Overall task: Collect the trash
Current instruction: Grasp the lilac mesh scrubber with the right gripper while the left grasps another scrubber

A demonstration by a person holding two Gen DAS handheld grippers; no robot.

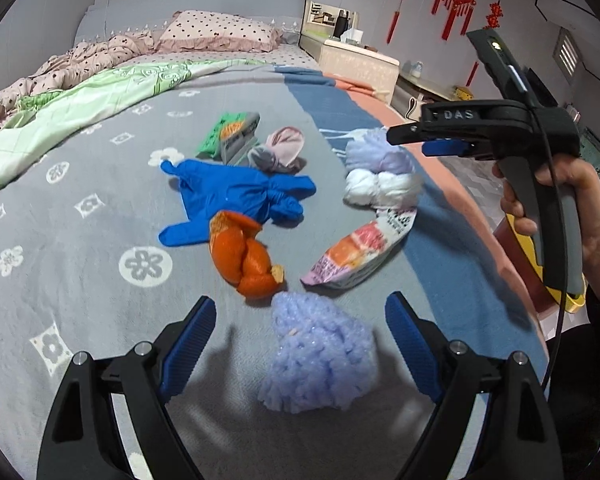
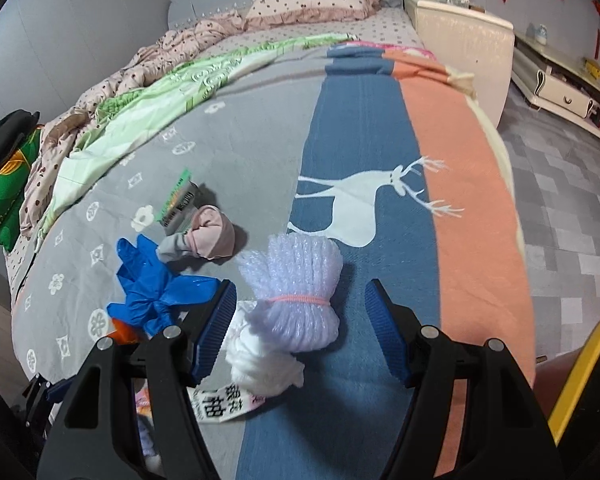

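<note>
Both my tools empty, jaws wide. Left tool (image 1: 300, 344) straddles lilac foam net (image 1: 320, 356), lower centre; right tool (image 2: 300, 328) straddles banded foam bundle (image 2: 296, 296), centre. Risks — pads snag bed blanket (image 1: 80, 280); soft foam slips, esp. w/ shallow bite.

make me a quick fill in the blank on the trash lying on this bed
1. The glove beside the orange peel is ____ in colour.
2. The lilac foam net ahead of the right gripper is tied with a ____ band.
3. The animal printed in white on the blanket is a ____.
4. The jaws of the left gripper stand ____.

Missing words: blue; pink; deer; open
</note>
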